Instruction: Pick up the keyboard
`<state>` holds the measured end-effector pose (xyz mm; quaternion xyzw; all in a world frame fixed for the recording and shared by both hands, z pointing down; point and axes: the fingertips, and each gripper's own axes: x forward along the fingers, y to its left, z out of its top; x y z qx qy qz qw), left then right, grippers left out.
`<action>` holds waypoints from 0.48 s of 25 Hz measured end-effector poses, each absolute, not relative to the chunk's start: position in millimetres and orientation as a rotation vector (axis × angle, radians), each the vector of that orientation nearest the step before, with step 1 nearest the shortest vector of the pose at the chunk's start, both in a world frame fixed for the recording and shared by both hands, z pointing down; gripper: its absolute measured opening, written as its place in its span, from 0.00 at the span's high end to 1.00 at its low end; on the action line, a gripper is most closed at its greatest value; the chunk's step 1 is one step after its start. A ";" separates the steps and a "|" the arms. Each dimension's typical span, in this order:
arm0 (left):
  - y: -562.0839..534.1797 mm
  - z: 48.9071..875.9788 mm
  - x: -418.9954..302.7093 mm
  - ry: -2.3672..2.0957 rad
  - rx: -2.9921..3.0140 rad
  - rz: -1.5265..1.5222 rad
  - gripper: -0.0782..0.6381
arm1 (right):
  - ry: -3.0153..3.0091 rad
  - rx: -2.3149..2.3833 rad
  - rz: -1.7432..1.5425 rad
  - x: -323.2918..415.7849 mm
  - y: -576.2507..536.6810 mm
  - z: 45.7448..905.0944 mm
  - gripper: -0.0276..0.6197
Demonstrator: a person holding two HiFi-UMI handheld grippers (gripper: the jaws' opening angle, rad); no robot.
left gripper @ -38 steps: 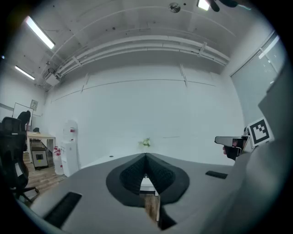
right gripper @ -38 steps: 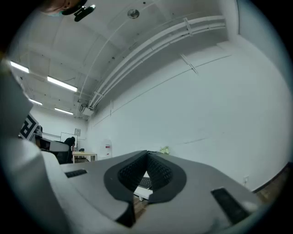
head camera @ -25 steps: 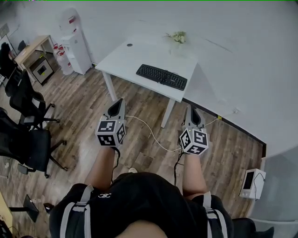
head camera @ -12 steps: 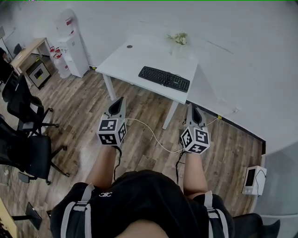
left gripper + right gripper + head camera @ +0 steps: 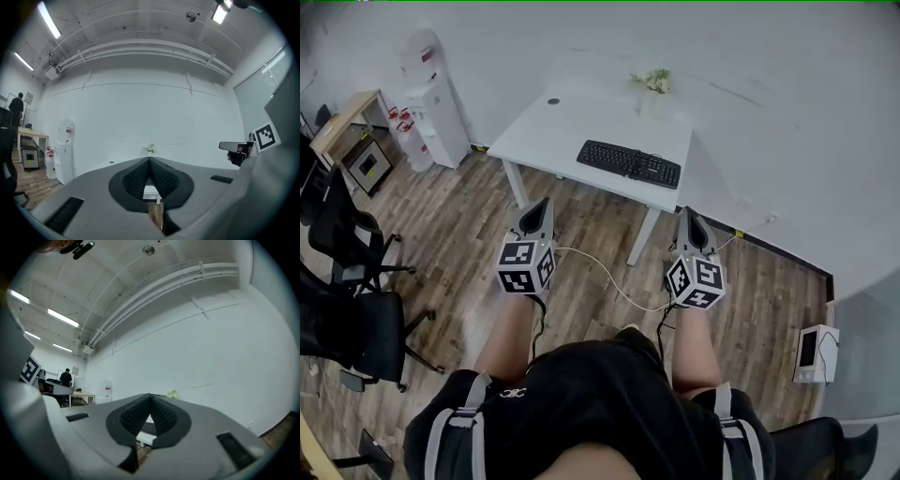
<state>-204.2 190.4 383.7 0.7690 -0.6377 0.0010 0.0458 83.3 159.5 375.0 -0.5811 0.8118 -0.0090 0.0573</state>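
Observation:
A black keyboard [image 5: 628, 164] lies near the front right edge of a white table [image 5: 572, 117] against the wall. Both grippers are held level over the wood floor, short of the table and apart from it. My left gripper [image 5: 541, 208] is shut with nothing in it, its tips meeting in the left gripper view [image 5: 149, 160]. My right gripper [image 5: 689, 218] is also shut and empty. Through the gap under its tips [image 5: 150, 398] in the right gripper view a strip of the keyboard [image 5: 149, 428] shows on the table's edge.
A small vase of flowers [image 5: 654, 81] stands at the table's back. A water dispenser [image 5: 431, 103] and a wooden desk [image 5: 342, 122] are at the left, with black office chairs [image 5: 347, 281] nearer. A cable [image 5: 609, 281] runs across the floor. A white device [image 5: 817, 352] sits at the right wall.
The view has shifted a little toward the table, and the chairs have slid down and left in the picture. Both grippers stay shut and side by side.

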 end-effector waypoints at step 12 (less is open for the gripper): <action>136.2 397.0 -197.9 -1.959 2.364 0.046 0.88 | 2.453 -1.748 -0.031 89.9 96.1 390.4 0.95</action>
